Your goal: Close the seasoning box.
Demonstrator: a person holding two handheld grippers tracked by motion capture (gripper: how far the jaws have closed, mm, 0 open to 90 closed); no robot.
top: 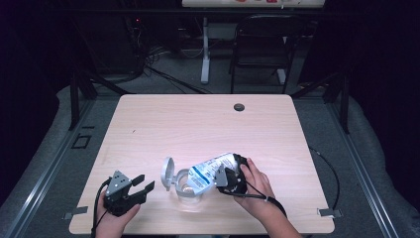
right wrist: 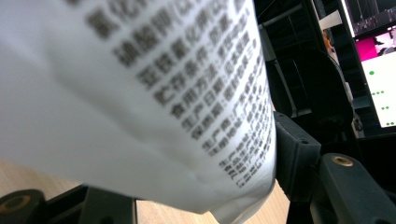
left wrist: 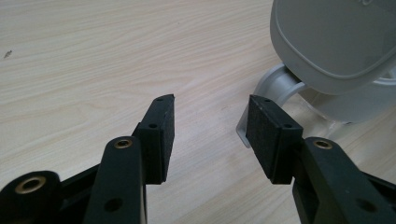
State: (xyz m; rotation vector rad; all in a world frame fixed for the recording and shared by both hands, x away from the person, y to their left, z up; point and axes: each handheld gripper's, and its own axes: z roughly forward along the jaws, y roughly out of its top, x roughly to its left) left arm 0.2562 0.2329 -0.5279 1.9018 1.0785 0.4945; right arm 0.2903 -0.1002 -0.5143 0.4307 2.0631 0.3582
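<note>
Tilting mouth-down over a clear container (top: 190,191), a white printed pouch (top: 212,171) sits clamped in the right tool (top: 229,177) near the front edge of the worktop (top: 198,124). The container's grey flip lid (top: 168,173) stands open on the side away from the pouch. The person's right hand (top: 255,186) comes in from the lower right, wrist angled inward, the tool pointing left across the worktop. In the right gripper view the pouch (right wrist: 140,93), covered in black print, lies between the black jaws, one pad pressed against its side. The left hand (top: 115,214) rests low at the front left corner, its tool (top: 143,184) aimed toward the container and well short of it. In the left gripper view its jaws stand wide apart with nothing between them, the grey lid (left wrist: 331,42) just beyond the pads (left wrist: 268,135).
</note>
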